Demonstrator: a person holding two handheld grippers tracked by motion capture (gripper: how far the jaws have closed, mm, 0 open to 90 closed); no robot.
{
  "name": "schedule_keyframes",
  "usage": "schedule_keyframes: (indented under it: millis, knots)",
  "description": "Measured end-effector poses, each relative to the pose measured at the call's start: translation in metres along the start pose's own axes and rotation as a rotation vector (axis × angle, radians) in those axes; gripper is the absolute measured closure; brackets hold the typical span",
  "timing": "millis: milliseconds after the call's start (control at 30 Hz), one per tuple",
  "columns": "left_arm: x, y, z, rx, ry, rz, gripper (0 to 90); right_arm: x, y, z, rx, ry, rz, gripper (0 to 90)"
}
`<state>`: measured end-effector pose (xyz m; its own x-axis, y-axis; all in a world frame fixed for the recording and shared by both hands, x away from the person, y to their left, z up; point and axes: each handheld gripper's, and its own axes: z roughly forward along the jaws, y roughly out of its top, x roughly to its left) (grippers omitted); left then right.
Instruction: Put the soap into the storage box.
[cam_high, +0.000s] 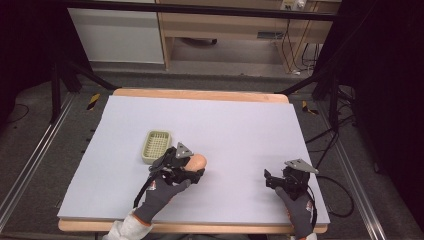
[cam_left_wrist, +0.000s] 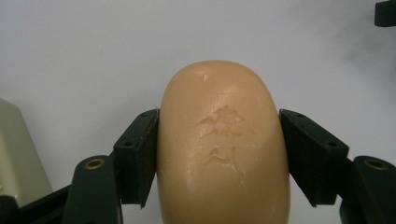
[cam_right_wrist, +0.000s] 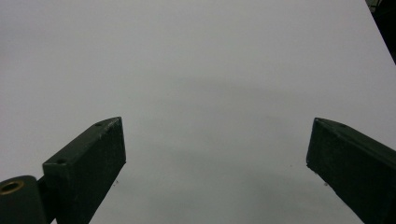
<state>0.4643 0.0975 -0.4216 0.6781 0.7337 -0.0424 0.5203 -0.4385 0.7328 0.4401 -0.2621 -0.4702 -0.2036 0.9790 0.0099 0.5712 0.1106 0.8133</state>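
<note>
Your left gripper has its two black jaws pressed against the sides of a tan bar of soap. You hold the soap by its long sides, so it sits snug in the middle and should not slip. Its round end sticks out past the jaws. You can see a stamped mark on its top face. From the high view, the soap is right at the tip of your left gripper, low over the white table. I cannot tell if it touches the table or is just off it.

Just beside this gripper, on its left, is a small pale green basket. It has a grid bottom with holes, like a soap dish that lets water drain. Nothing is in it. I think the soap is meant to go in there, so it is good that the basket is so close.

Your right gripper is well apart, on the other side. Its jaws are spread wide with nothing between them. It rests low near the table and waits.
</note>
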Motion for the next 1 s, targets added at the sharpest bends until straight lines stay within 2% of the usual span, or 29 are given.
schedule_keyframes:
  millis: [367,667,1000]
  knots:
    - [0.012,0.002,-0.009,-0.034,0.016,-0.035,31.9,0.000,0.000,0.000,-0.003,-0.005,-0.003,5.1]
    - [0.028,0.004,-0.020,-0.063,0.041,-0.072,31.9,0.000,0.000,0.000,-0.001,-0.003,-0.003,5.1]
    - [0.048,0.003,-0.024,-0.066,0.082,-0.104,32.0,0.001,0.000,0.000,0.001,-0.001,-0.005,5.1]
